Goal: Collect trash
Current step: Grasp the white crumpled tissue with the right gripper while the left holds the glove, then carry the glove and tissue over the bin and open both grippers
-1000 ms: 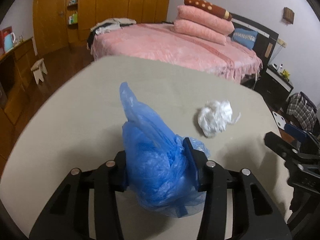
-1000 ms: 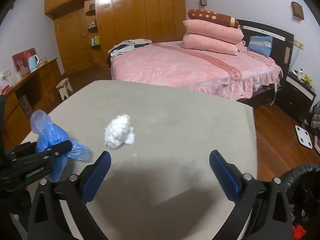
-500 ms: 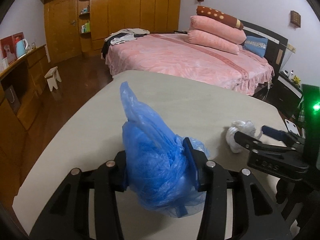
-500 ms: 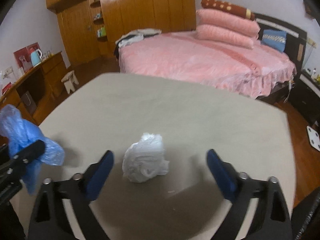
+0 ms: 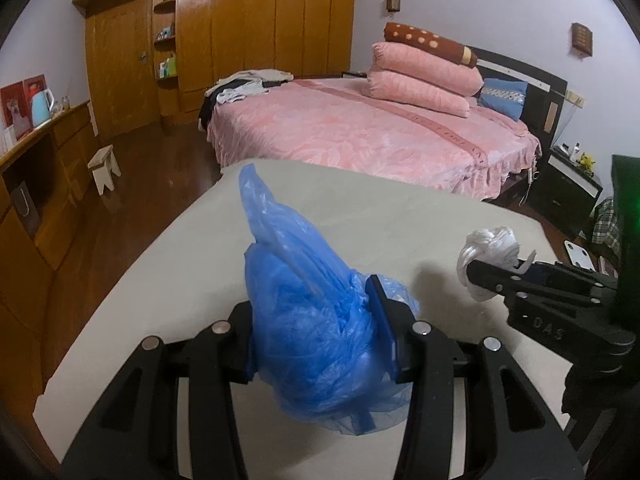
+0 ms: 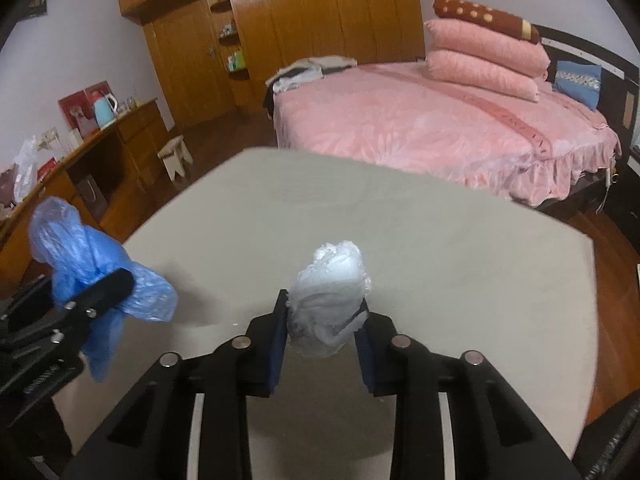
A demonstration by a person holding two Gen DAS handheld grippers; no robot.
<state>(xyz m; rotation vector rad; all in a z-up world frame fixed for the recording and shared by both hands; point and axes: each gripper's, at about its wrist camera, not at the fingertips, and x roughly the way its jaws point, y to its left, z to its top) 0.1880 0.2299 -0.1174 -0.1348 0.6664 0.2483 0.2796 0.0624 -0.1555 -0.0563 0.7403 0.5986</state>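
Blue plastic bag (image 5: 316, 344) clamped between left gripper (image 5: 320, 344) jaws; white crumpled wad (image 6: 330, 300) pinched between right gripper (image 6: 322, 320) jaws, above the table (image 6: 440, 248).

Both cameras sit just behind their own gripper fingers, looking forward and slightly down across the beige table (image 5: 152, 264) toward the pink bed (image 5: 360, 136) and the wooden wardrobe (image 6: 320, 28). The left wrist view is close over the left gripper (image 5: 320, 332) and catches the right gripper (image 5: 496, 276) at its right edge. The right wrist view is close over the right gripper (image 6: 322, 324) and shows the left gripper (image 6: 100, 292) at its left edge. Both share the table, bed, wardrobe and side counter (image 6: 100, 136).
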